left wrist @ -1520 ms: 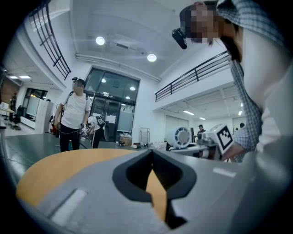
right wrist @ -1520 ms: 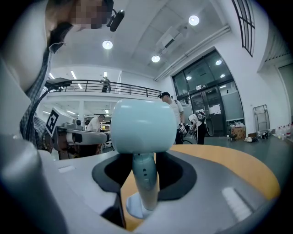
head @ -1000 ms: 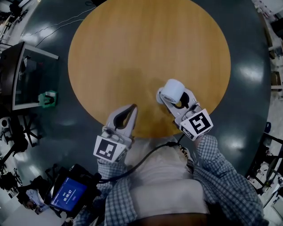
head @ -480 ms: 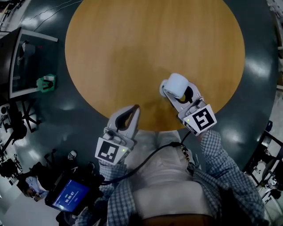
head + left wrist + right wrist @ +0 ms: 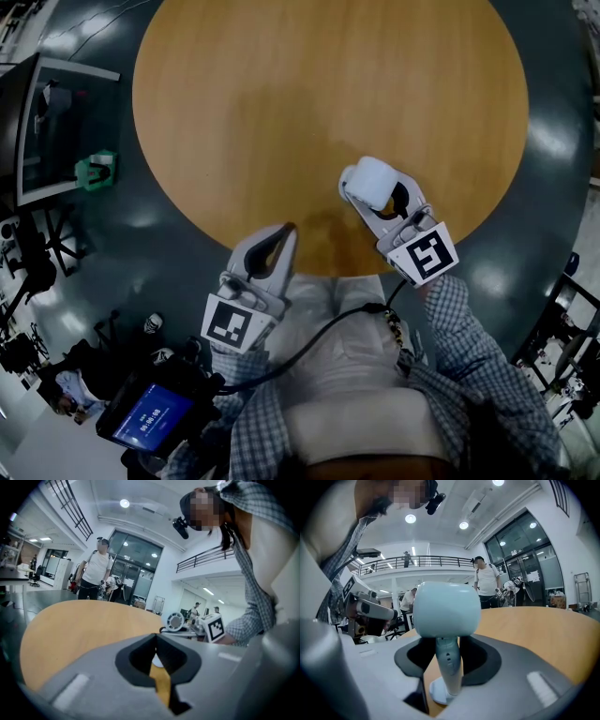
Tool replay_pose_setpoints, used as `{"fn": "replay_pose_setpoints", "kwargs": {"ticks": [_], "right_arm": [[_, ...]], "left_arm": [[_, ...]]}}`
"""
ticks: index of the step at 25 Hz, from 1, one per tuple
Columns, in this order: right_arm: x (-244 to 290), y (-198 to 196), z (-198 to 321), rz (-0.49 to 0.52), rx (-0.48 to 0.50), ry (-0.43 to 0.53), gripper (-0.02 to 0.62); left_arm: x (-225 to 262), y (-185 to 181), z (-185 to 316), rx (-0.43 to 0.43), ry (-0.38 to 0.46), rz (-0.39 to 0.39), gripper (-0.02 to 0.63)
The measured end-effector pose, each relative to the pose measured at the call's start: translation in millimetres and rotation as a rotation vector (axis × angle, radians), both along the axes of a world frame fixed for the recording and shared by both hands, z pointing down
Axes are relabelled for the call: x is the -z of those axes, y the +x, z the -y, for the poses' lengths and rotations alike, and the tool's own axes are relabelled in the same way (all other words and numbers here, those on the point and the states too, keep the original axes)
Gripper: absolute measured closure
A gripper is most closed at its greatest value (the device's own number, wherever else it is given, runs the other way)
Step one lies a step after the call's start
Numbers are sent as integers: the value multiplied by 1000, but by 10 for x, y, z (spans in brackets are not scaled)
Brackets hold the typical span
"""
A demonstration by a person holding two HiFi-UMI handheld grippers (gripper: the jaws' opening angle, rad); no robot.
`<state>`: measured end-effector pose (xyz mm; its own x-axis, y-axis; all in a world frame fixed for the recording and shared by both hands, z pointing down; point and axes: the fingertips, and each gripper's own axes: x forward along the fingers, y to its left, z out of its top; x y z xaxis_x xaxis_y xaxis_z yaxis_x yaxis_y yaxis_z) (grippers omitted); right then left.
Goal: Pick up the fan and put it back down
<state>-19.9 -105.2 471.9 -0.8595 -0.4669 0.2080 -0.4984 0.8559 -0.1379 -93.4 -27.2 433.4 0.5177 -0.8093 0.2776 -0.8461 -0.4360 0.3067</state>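
Observation:
A small white fan (image 5: 372, 180) with a round head stands upright over the near edge of the round wooden table (image 5: 328, 84). My right gripper (image 5: 373, 194) is shut on its stem. In the right gripper view the fan's stem (image 5: 448, 663) is pinched between the black pads of the right gripper (image 5: 447, 644), and its base is at the tabletop. My left gripper (image 5: 285, 229) is shut and empty at the table's near rim, left of the fan. In the left gripper view the tips of the left gripper (image 5: 155, 635) meet, and the fan (image 5: 175, 620) shows beyond them.
A dark monitor on a stand (image 5: 56, 141) and a green object (image 5: 97, 171) sit on the floor to the left. A lit tablet (image 5: 150, 417) and a black cable (image 5: 319, 333) hang near my body. A person (image 5: 96, 569) stands beyond the table.
Both grippers have sunk slightly towards the table's near edge. The fan stays in the right gripper. The left gripper stays shut.

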Motion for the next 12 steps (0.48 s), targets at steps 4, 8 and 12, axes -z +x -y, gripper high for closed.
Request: {"fn": "replay_pose_setpoints", "kwargs": {"ticks": [4,8,12], "right_arm": [[6,17,-56,14,1,-9,442],[17,70,-57,20,-3,12,442],[30,93,-54,43,-12,-14,442]], "left_arm": [[5,28,-27,-5,-7,-8,604],[12,19,-51,-5,-12,-16,605],[21,35,-57,-16,-7,-19,604]]}}
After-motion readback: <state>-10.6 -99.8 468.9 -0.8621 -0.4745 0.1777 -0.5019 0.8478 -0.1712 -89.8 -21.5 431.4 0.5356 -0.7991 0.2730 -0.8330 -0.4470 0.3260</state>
